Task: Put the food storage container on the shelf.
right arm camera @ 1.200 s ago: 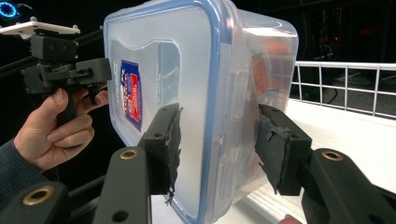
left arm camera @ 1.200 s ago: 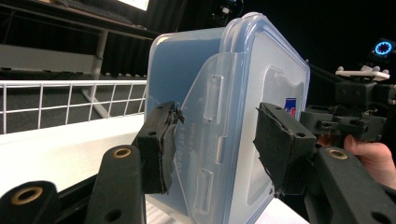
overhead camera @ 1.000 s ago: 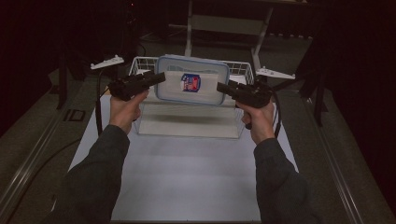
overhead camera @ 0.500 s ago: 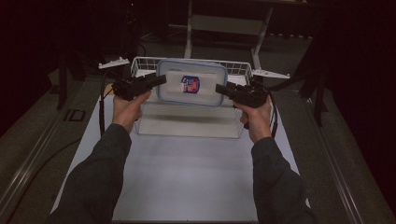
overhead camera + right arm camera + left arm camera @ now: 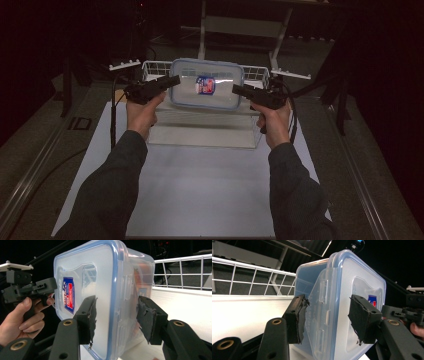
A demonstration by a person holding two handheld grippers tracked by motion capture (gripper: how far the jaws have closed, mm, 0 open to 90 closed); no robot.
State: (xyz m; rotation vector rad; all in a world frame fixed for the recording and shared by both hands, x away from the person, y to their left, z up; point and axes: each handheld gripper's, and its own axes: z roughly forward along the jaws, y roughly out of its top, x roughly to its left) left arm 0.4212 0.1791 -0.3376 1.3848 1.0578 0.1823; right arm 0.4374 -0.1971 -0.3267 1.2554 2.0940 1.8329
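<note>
Clear plastic with a blue-rimmed lid: that is the box [image 5: 207,91] I have lifted off the white table [image 5: 200,185], tipped up so the lid with its red and blue sticker [image 5: 205,85] faces back toward me. It hangs in front of the white wire basket [image 5: 152,68], between my two claws. The left claw [image 5: 175,81] is clamped on the box's left end, one pad on the lid face and the other behind the side latch [image 5: 322,315]. The right claw [image 5: 236,90] is clamped on the right end in the same way, its pads [image 5: 90,315] pressing lid and wall. Both hands hold it level.
</note>
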